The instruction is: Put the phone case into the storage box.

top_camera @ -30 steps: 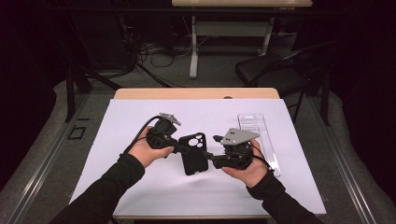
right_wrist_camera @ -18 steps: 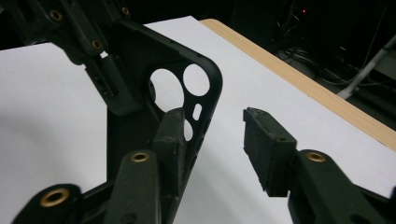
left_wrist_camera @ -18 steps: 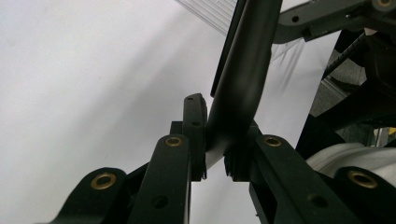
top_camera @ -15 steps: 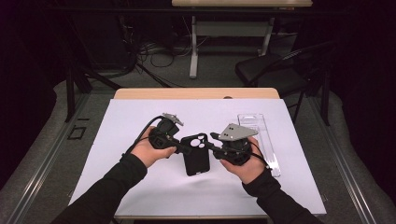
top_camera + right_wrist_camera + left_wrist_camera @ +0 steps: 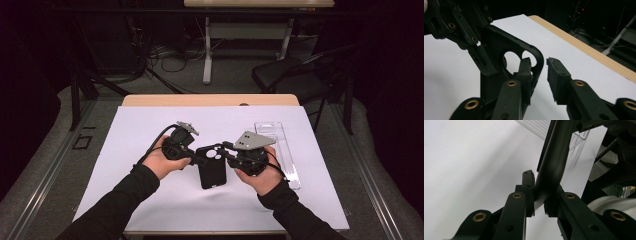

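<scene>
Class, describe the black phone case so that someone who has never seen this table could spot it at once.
On the white table, between the two hands, find the black phone case, gripped by the left gripper. Unlike the clear tray at the right, it is opaque, with round camera holes.

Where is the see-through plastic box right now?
In the high view, the clear plastic box lies on the white table at the right, beside the right claw.

You have the phone case (image 5: pixel 212 167) near the middle of the table (image 5: pixel 150 120), between your left gripper (image 5: pixel 200 159) and right gripper (image 5: pixel 226 150). A clear tray (image 5: pixel 280 150) lies behind your right hand, seemingly along the table's right edge.
</scene>
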Demonstrator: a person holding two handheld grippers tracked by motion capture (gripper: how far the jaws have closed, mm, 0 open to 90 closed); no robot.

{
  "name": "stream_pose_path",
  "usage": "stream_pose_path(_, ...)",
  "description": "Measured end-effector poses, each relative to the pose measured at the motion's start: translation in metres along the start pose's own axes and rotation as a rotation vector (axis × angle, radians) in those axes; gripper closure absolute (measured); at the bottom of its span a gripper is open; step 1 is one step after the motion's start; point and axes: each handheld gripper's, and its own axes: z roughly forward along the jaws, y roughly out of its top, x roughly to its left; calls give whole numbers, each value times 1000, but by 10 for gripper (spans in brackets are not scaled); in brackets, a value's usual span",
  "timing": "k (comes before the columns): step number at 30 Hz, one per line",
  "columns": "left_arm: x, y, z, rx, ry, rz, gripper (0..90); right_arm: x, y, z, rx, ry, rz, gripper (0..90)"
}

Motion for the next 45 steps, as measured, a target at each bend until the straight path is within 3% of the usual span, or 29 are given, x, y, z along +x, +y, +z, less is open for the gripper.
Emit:
stream_pose_path(22,-1,1,5,5,-7,3,815,-1,2,-3,19,6,123,834)
stream_pose_path(36,0,1,5,2,-6,7,814,0,3,-4,25,-15,140,839)
stream_pose_path(45,0,2,8,1,-3,9,813,0,2,-4,32,-26,178,843)
